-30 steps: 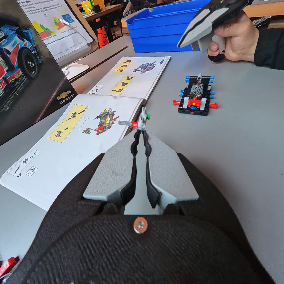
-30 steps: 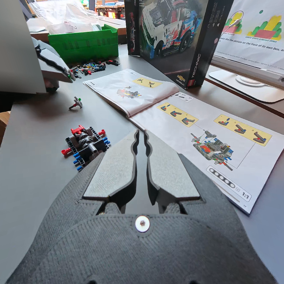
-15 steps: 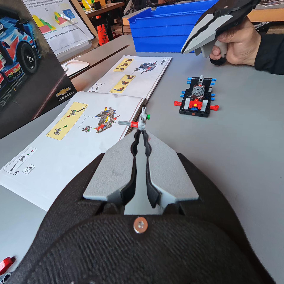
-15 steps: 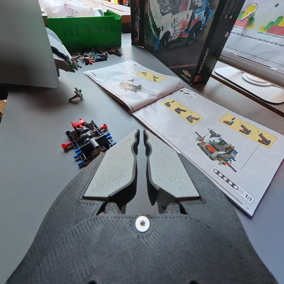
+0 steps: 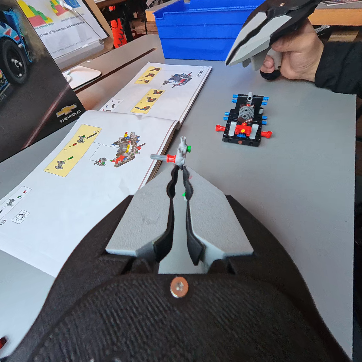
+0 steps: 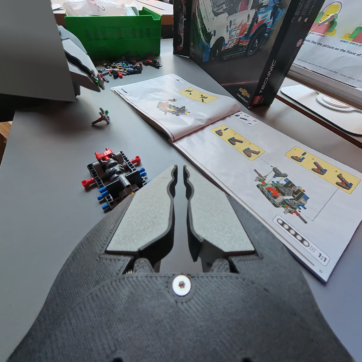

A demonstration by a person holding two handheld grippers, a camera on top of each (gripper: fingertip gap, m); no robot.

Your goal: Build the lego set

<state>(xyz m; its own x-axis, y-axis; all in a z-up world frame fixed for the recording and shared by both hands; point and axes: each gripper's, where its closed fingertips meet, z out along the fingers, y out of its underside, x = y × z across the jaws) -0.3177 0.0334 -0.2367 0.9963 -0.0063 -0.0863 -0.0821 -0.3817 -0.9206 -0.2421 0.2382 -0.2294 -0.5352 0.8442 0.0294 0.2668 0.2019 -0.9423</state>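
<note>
My left gripper (image 5: pixel 179 168) is shut on a small grey connector piece (image 5: pixel 181 154) with a red bush, a grey axle and a green pin, held above the grey table beside the open instruction booklet (image 5: pixel 58 195). A black chassis (image 5: pixel 244 121) with red and blue pins lies ahead to the right. My right gripper (image 6: pixel 180 166) is shut and empty, hovering just right of the chassis (image 6: pixel 115 176). A second small grey piece (image 6: pixel 101 117) lies on the table below the left gripper (image 6: pixel 94 78). The right gripper also shows in the left wrist view (image 5: pixel 231 60), held by a hand.
The set's black box (image 6: pixel 244 39) stands behind the booklet (image 6: pixel 235 156). A green bin (image 6: pixel 113 35) with a pile of loose pieces (image 6: pixel 123 67) in front of it is at the far end. A blue bin (image 5: pixel 195 35) stands at the other end. The table edge (image 5: pixel 355 176) is close to the chassis. The grippers' ends are close to 25 cm from one another.
Both grippers have shifted only slightly. The left one still holds the small grey piece. The right one has come a little lower and closer to the chassis.
</note>
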